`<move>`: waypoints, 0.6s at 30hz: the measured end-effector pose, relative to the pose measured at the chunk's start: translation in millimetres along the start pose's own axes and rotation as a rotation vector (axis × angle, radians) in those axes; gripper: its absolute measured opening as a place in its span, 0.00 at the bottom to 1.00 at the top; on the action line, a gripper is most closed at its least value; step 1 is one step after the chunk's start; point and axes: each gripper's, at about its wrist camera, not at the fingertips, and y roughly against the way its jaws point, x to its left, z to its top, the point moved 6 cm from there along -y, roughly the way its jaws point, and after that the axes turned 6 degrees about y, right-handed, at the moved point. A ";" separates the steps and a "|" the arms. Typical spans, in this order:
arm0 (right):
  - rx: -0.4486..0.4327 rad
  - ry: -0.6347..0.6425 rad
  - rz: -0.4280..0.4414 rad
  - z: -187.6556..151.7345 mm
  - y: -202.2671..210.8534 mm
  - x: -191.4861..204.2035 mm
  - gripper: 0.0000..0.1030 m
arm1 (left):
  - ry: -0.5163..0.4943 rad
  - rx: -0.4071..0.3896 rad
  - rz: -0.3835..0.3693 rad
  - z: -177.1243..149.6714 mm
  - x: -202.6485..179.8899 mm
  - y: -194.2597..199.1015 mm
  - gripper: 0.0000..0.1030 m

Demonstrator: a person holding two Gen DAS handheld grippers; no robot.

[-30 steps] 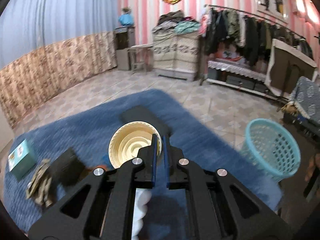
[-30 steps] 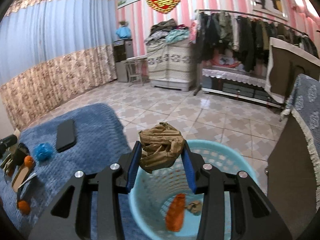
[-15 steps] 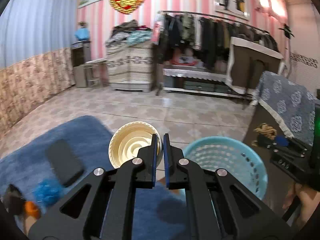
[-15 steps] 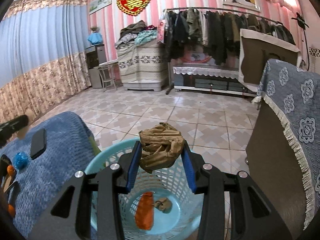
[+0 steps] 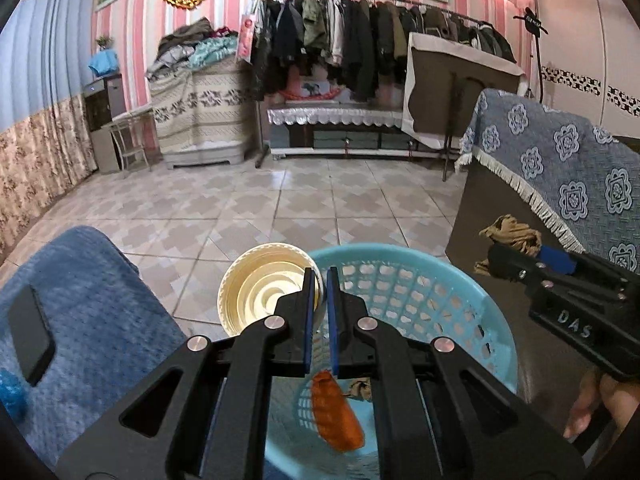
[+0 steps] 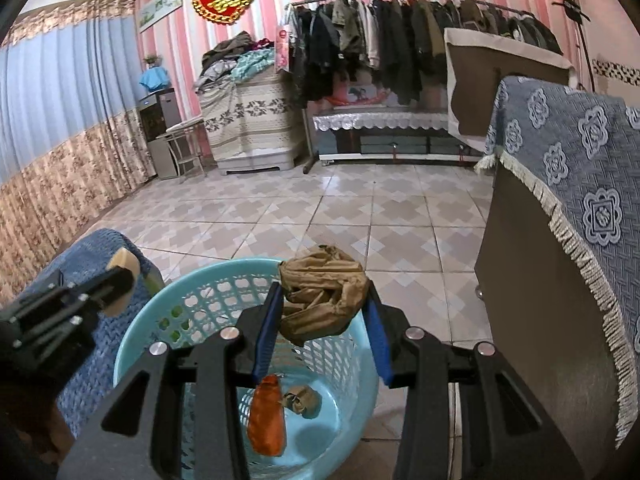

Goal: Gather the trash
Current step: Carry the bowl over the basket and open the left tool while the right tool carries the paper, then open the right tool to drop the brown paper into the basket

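A light blue plastic basket (image 5: 472, 304) (image 6: 192, 300) stands on the tiled floor. An orange wrapper (image 6: 267, 420) (image 5: 336, 416) and a small brown scrap (image 6: 302, 400) lie in its bottom. My left gripper (image 5: 319, 276) is shut on the rim of a cream paper cup (image 5: 256, 288), held at the basket's left rim. My right gripper (image 6: 322, 300) is shut on a crumpled brown paper wad (image 6: 320, 292), held above the basket. The wad also shows in the left wrist view (image 5: 510, 234).
A blue-covered table (image 5: 88, 288) with a black phone (image 5: 30, 336) is left of the basket. A dark cabinet with a blue patterned cloth (image 6: 560, 184) stands to the right. Tiled floor (image 6: 360, 216) lies beyond, with a clothes rack (image 6: 400, 48) at the back.
Both grippers have moved rightward from the blue table to the basket, each still holding its item. The cup is now at the basket's rim and the wad over its opening.
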 end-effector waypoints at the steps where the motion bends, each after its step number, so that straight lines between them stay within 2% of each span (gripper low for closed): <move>1: 0.003 -0.004 -0.002 -0.6 -1.5 -1.5 0.39 | 0.002 0.008 -0.007 -1.4 -1.3 -3.2 0.05; 4: 0.004 -0.008 -0.006 -1.4 -1.8 -1.3 0.39 | 0.006 0.033 -0.044 -3.6 -4.8 -7.8 0.06; 8: 0.005 -0.006 -0.004 -1.8 -2.5 -2.1 0.39 | -0.006 0.030 -0.023 -3.8 -5.9 -6.2 0.12; 10: 0.006 0.000 -0.002 -1.7 -3.1 -1.4 0.39 | 0.002 0.031 -0.012 -0.8 -2.2 -4.0 0.40; 12: 0.007 0.003 -0.001 -2.2 -2.9 0.3 0.39 | 0.008 0.006 0.015 3.6 5.3 2.7 0.52; 15: 0.008 0.008 0.000 -1.8 -3.0 2.7 0.39 | 0.014 -0.021 0.054 9.1 17.5 11.3 0.62; 18: 0.007 0.019 0.004 -1.6 -4.1 7.7 0.39 | 0.020 -0.056 0.127 14.4 32.3 19.6 0.77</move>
